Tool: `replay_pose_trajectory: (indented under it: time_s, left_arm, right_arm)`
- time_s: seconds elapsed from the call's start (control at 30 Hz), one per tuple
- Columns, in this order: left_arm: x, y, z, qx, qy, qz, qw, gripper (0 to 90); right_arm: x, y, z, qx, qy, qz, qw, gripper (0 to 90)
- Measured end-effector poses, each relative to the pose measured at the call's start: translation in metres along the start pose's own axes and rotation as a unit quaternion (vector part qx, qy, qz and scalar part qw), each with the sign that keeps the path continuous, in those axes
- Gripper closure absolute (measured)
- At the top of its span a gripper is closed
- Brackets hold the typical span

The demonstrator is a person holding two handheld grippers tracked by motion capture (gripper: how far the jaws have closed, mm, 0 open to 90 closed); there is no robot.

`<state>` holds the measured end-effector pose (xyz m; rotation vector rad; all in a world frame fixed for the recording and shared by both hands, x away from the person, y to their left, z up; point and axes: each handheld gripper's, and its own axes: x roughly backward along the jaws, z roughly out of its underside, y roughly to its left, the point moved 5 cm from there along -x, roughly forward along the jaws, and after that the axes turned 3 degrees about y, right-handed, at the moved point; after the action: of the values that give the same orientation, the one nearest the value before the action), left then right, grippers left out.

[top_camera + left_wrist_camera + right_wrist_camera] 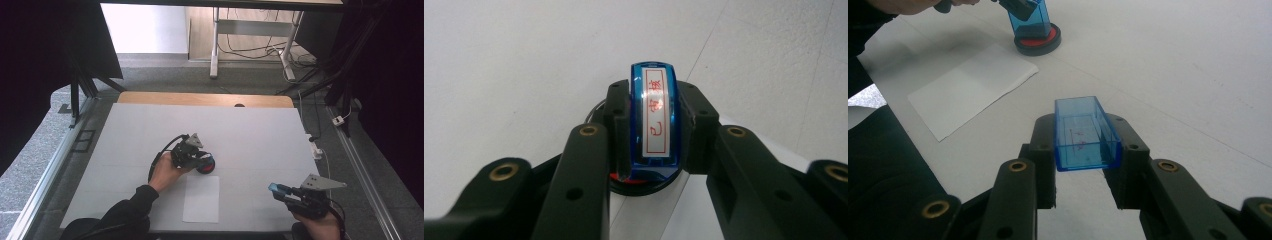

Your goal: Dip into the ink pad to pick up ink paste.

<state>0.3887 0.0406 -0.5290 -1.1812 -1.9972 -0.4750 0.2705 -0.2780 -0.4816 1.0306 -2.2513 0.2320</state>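
Left gripper [200, 159]: I have my jaws clamped on the blue stamp [655, 120], squeezing its two long sides so the labelled top with red characters faces my camera and the printing face points down.
Stamp position: it stands in the round red ink pad [1038, 40], which sits on the white table [250, 135] just beyond the top right corner of the sheet; I hold it upright so the whole face can take ink evenly.
Ink pad: a shallow black dish with a red centre, close to the paper, so the carry from inking to printing is short.
Right gripper [1087, 170]: my jaws here are closed on the clear blue stamp cap [1085, 134], gripped by its sides with the open mouth toward my camera; faint red marks show inside it.
Cap position: held above the table's near right corner, well apart from the pad, I judge so it stays out of the way and ready for recapping.
Paper sheet [201, 198]: blank, flat, at the near edge between my two hands.
Step in hand: inking, by my reading; the print is not yet made.
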Motion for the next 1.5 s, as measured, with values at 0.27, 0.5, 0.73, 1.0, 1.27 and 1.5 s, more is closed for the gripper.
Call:
replay_pose_trajectory:
  time_s: [0.27,0.5,0.73,1.0,1.27,1.5]
  left_arm:
    - [-0.001,-0.004,-0.001,-0.020,0.010,-0.017,0.9996,70.5]
    - [-0.001,-0.006,-0.002,-0.012,0.011,-0.021,0.9996,70.6]
    - [-0.001,0.004,0.002,0.034,-0.008,0.017,0.9992,70.6]
    - [-0.001,0.012,0.005,0.068,-0.018,0.046,0.9965,70.6]
    - [-0.001,0.005,0.003,0.040,-0.008,0.017,0.9990,70.6]
    - [-0.002,-0.004,0.000,0.006,0.008,-0.020,0.9997,70.6]
  right_arm:
    - [0.000,0.000,0.000,0.000,0.000,-0.001,1.0000,68.6]
    - [0.000,0.000,0.000,0.001,0.002,0.001,1.0000,68.6]
    - [-0.001,0.000,0.000,0.001,0.003,0.002,1.0000,68.6]
    - [-0.001,0.000,0.000,0.002,0.002,0.002,1.0000,68.6]
    - [-0.001,0.000,0.000,0.002,0.003,0.002,1.0000,68.6]
    - [-0.001,0.000,0.000,0.002,0.003,0.002,1.0000,68.6]
